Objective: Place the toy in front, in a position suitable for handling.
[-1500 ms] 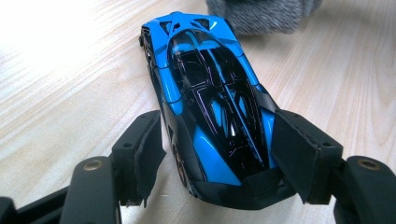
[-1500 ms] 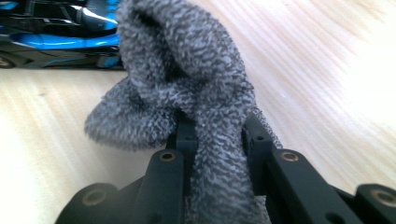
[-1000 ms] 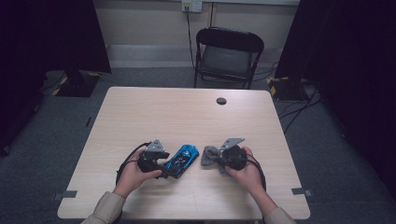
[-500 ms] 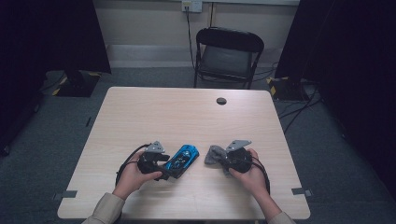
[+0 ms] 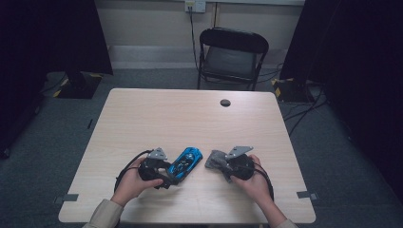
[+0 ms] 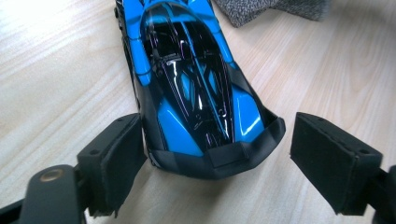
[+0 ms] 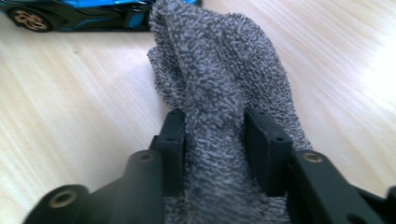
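Observation:
A blue and black toy car [image 6: 196, 93] lies on the table with its tail between the jaws of my left gripper [image 6: 222, 140]. These jaws have just been opening; the right pad [image 6: 327, 158] stands clear of the car. From above the car [image 5: 186, 161] sits between the left gripper [image 5: 172, 179] and the right one. My right gripper [image 7: 215, 135] is shut on a grey knitted cloth [image 7: 219, 70] after its jaws closed a little further, and both pads press into it. The cloth [image 5: 214, 160] hangs off the right gripper [image 5: 219, 164] beside the car's nose.
The pale wooden table [image 5: 190, 118] has a small black round cap [image 5: 225, 102] near its far edge. A black folding chair [image 5: 233, 52] stands behind the table. Cables lie on the dark carpet at the right.
Both hands stay almost where they were beside the car. The right gripper and its cloth have shifted only slightly.

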Demonstrator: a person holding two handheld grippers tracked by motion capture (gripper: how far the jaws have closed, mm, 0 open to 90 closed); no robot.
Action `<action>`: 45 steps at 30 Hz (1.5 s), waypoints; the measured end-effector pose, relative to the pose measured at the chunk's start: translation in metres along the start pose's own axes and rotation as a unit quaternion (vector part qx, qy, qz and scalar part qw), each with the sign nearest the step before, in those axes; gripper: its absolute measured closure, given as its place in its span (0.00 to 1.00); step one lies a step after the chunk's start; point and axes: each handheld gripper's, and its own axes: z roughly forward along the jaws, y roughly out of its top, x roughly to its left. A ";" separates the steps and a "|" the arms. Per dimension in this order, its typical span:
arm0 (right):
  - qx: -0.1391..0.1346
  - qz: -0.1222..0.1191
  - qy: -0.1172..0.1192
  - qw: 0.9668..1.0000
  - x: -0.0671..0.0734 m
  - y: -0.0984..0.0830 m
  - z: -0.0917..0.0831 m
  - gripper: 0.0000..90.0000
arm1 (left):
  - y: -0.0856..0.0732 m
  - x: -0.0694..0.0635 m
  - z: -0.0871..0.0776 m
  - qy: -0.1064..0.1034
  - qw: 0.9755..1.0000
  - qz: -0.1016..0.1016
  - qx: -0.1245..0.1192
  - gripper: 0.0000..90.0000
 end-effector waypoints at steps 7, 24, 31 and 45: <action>0.001 -0.014 0.023 1.000 0.014 0.014 0.009 0.81 | -0.003 -0.004 0.002 -0.004 1.000 -0.011 0.006 0.18; -0.007 -0.019 0.004 1.000 0.020 0.036 0.034 0.86 | 0.004 -0.025 0.014 -0.009 0.999 0.031 0.037 0.17; -0.018 0.011 -0.032 0.999 0.011 0.029 0.029 0.55 | 0.004 -0.031 0.016 -0.019 0.998 0.041 0.036 0.18; -0.027 0.017 -0.001 0.999 0.009 0.017 0.007 0.83 | 0.009 -0.037 0.026 -0.025 0.998 0.047 0.035 0.18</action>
